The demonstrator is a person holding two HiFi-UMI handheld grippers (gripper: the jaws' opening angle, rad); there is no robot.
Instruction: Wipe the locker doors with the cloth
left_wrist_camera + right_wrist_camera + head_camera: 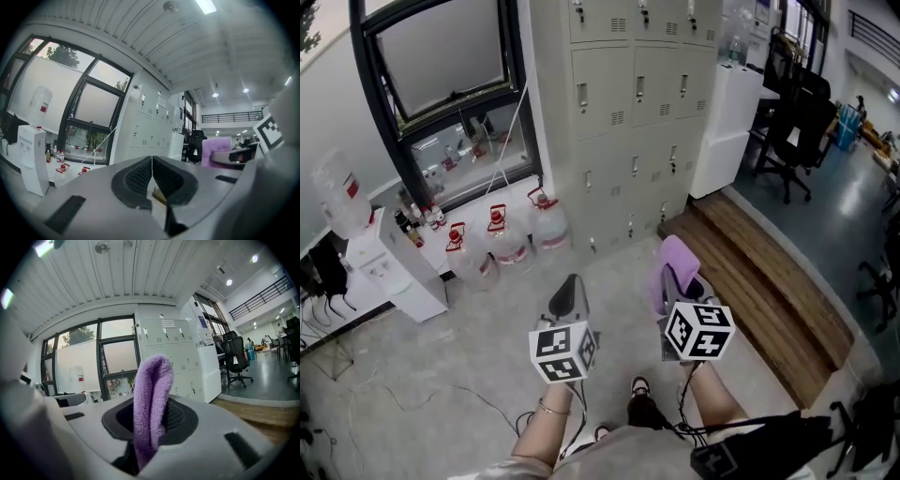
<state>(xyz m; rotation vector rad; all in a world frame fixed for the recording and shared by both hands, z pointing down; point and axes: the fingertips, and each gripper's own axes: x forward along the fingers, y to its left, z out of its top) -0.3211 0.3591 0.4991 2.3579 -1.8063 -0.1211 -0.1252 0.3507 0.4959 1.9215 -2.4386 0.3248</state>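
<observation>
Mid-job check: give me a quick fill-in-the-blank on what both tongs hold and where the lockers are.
1. The right tongs are shut on a ___ cloth.
2. The left tongs are shut and hold ___.
3. In the head view, the water jugs stand to the ___ of the lockers.
Missing words: purple; nothing; left.
</observation>
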